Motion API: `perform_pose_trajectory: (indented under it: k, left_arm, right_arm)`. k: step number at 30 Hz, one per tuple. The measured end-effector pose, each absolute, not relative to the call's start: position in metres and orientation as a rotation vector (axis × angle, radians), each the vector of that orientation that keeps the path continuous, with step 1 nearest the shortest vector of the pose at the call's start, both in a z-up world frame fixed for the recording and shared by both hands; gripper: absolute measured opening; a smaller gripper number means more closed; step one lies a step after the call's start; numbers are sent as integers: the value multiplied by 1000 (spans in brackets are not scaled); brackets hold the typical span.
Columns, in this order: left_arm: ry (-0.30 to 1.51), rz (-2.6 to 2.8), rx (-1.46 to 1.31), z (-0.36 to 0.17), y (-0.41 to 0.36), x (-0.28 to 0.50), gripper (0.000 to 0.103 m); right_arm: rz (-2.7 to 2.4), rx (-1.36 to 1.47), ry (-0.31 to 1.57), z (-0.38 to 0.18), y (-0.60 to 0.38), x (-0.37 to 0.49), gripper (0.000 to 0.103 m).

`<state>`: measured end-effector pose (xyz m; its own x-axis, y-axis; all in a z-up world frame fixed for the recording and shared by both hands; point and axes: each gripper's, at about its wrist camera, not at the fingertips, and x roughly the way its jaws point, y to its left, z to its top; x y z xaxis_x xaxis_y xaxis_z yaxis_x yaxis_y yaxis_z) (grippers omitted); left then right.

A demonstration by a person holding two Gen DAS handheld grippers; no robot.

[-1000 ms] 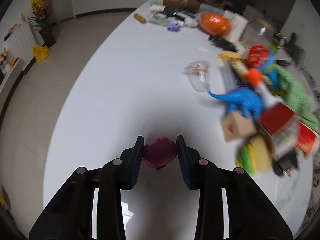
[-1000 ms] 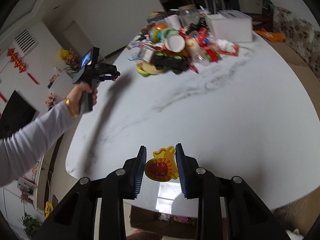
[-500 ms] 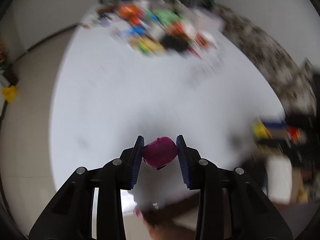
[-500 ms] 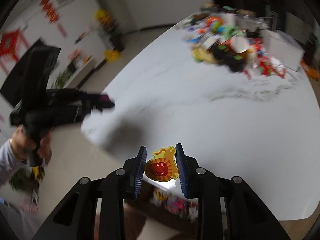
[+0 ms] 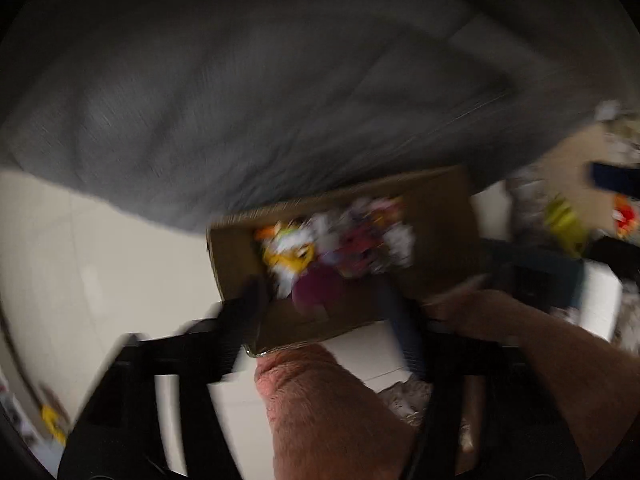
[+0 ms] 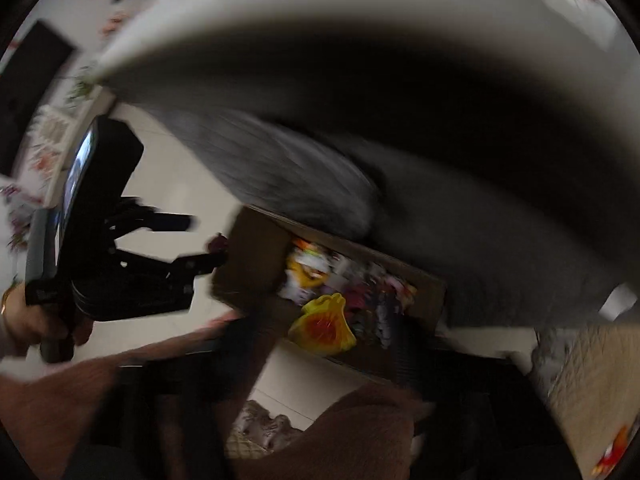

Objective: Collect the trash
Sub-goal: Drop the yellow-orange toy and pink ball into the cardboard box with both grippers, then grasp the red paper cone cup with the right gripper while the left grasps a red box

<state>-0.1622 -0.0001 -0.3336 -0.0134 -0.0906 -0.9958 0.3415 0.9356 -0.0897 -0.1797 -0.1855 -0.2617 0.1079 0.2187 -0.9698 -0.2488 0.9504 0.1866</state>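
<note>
Both views are blurred by fast motion. A brown cardboard box (image 5: 436, 216) sits on the floor under the table's edge, with mixed colourful trash inside; it also shows in the right wrist view (image 6: 256, 252). My left gripper (image 5: 324, 300) is over the box with its jaws wide apart, and the purple piece (image 5: 316, 288) is loose between them. My right gripper (image 6: 328, 328) is over the box too, jaws wide apart, with the yellow-and-red lion piece (image 6: 324, 322) loose between them. The left gripper also shows in the right wrist view (image 6: 200, 244), by the box's left end.
The dark underside of the table (image 5: 280, 80) hangs above the box. Pale floor tiles (image 5: 100, 260) lie to the left. The person's brown-clad knees (image 5: 340, 408) fill the foreground. A patterned rug (image 6: 592, 364) lies at right.
Both grippers swung from above the table down to the box on the floor. Both sets of jaws, shut on their pieces before, now stand wide apart.
</note>
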Motion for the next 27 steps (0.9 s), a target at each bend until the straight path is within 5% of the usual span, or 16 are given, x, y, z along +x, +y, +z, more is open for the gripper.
perform_pose_trajectory:
  k: [5,10,17,19,22,27]
  left_arm:
    - [1740,-289,291,-401,-12,-165,66]
    - [1717,-306,248,-377,-7,-163,67]
    - [1477,-435,148,-243,9,-160,68]
    - [1378,-454,106,-195,14,-158,81]
    - [1242,-446,12,-139,23,-151,84]
    - [1106,-365,-49,-97,30,-140,84]
  right_arm:
    - [273,-61,1488,-298,-193,-184,69]
    - [282,-26,1489,-280,-202,-187,72]
    - [410,75,1315,-166,-213,-163,75]
    - [421,103,1197,-122,-213,-142,83]
    - [368,92,984,-69,-219,-84,89]
    - [222,245,877,-50,-252,37,89]
